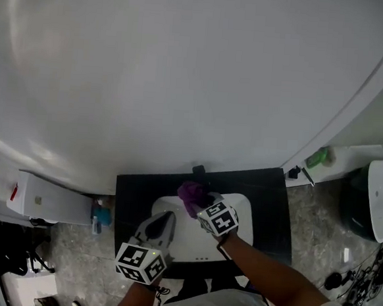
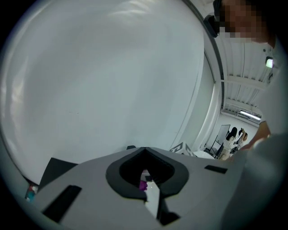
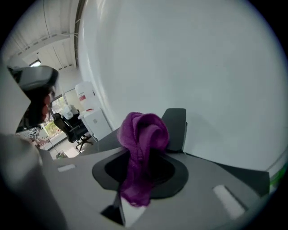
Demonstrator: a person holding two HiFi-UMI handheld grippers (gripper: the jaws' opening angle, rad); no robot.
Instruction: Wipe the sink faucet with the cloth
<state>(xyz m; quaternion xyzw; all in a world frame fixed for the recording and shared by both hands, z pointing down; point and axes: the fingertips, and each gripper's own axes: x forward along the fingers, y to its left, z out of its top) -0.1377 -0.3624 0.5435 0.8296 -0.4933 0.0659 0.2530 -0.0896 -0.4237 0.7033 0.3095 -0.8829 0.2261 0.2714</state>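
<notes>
A purple cloth (image 1: 191, 194) (image 3: 141, 148) is bunched up in my right gripper (image 1: 204, 206) (image 3: 139, 155), which is shut on it. The cloth hangs over the back of the white sink (image 1: 238, 228), just in front of the black faucet (image 1: 198, 171) (image 3: 176, 122); whether cloth and faucet touch I cannot tell. My left gripper (image 1: 159, 224) (image 2: 145, 150) hovers over the sink's left front, jaws together and holding nothing. Through the slit below its jaws a bit of the purple cloth (image 2: 143, 185) shows.
The sink sits in a black counter (image 1: 270, 201) against a large white wall. A green bottle (image 1: 320, 157) stands on a ledge at the right, a blue bottle (image 1: 99, 214) on the floor left of the counter. A white cabinet (image 1: 42, 200) is at left.
</notes>
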